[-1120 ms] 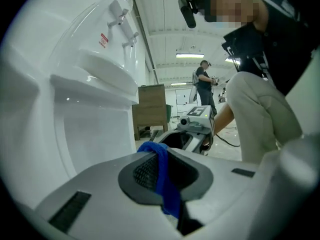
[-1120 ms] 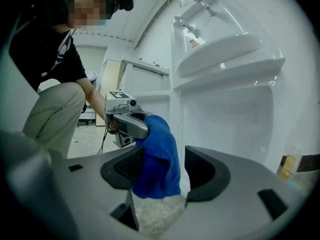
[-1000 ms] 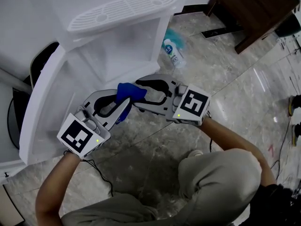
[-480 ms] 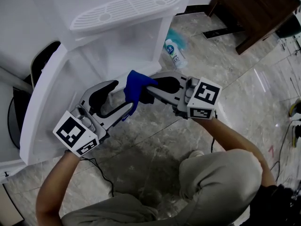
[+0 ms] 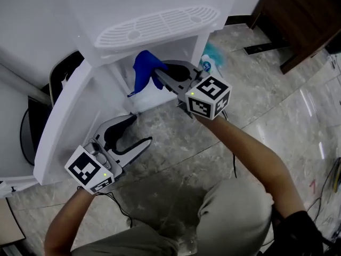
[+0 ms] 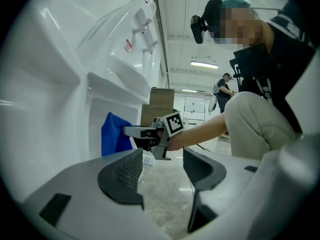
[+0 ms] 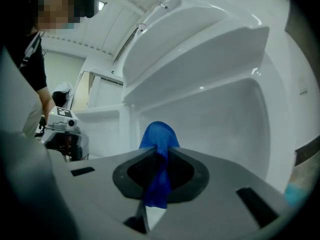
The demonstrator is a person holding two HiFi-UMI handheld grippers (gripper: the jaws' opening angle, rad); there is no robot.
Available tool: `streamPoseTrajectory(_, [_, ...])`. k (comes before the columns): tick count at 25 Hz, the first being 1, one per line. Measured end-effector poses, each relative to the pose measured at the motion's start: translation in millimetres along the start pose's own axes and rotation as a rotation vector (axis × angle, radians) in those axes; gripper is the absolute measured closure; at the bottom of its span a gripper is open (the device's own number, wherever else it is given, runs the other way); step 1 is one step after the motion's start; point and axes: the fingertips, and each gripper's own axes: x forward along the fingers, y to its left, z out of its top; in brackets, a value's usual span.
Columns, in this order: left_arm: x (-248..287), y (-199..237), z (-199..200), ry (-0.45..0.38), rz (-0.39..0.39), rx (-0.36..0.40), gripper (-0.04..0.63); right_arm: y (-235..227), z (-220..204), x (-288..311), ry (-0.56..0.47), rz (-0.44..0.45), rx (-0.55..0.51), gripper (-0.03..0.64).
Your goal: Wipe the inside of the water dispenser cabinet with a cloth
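Note:
The white water dispenser's lower cabinet [image 5: 184,49] stands open, its door [image 5: 64,127] swung out to the left. My right gripper [image 5: 158,73] is at the cabinet mouth. Its jaws have just been closing and are shut on a blue cloth [image 5: 143,71], which hangs from the tips. In the right gripper view the cloth [image 7: 159,139] bunches between the pads in front of the cabinet's white inner wall [image 7: 225,119]. My left gripper [image 5: 141,129] is lower, beside the door. Its jaws have just been opening and have nothing between them. The left gripper view shows the cloth [image 6: 112,134] at the cabinet opening.
The slotted drip tray [image 5: 160,23] juts out above the cabinet. A teal and white bottle [image 5: 210,60] lies on the marble floor right of the dispenser. Dark wooden furniture [image 5: 303,20] stands at the far right. The person's knee [image 5: 234,217] is low in the head view.
The cloth passed from the left gripper, which opened, to the right one, which shut on it. The right gripper then carried it up to the cabinet mouth; the left drew back and rolled slightly.

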Motion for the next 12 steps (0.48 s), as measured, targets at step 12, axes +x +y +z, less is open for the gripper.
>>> streamPoseTrajectory(12, [-29, 12, -13, 0.041, 0.08, -0.009, 0.589, -12, 26, 77, -0.162, 0.002, 0.007, 0.592])
